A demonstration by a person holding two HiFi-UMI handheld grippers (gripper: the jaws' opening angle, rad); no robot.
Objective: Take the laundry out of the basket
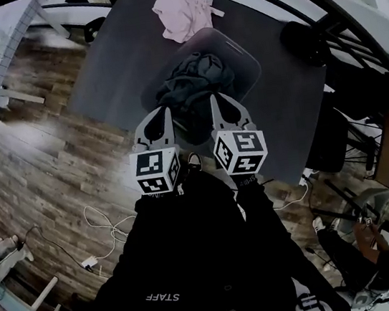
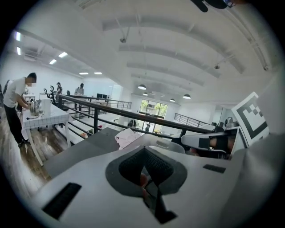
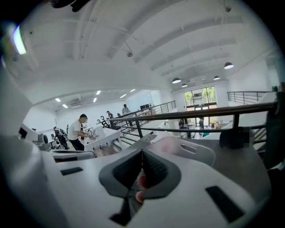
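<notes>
A grey laundry basket (image 1: 247, 55) stands on a dark grey table (image 1: 115, 61) and holds a heap of dark laundry (image 1: 194, 79). A pale pink garment (image 1: 182, 9) lies on the table just beyond the basket. My left gripper (image 1: 162, 109) and right gripper (image 1: 213, 98) hang side by side over the basket's near edge, close to my body. Both are shut with nothing between the jaws. The left gripper view shows its shut tips (image 2: 143, 149), the basket rim (image 2: 165, 145) and the pink garment (image 2: 128, 136). The right gripper view shows shut tips (image 3: 142, 152) before the basket rim (image 3: 192, 149).
A black bag (image 1: 303, 41) sits at the table's right side, next to a dark railing (image 1: 349, 26). Cables (image 1: 103, 230) lie on the wood floor at my left. A person (image 2: 17, 104) stands at a white table far left; another sits at the lower right (image 1: 381, 264).
</notes>
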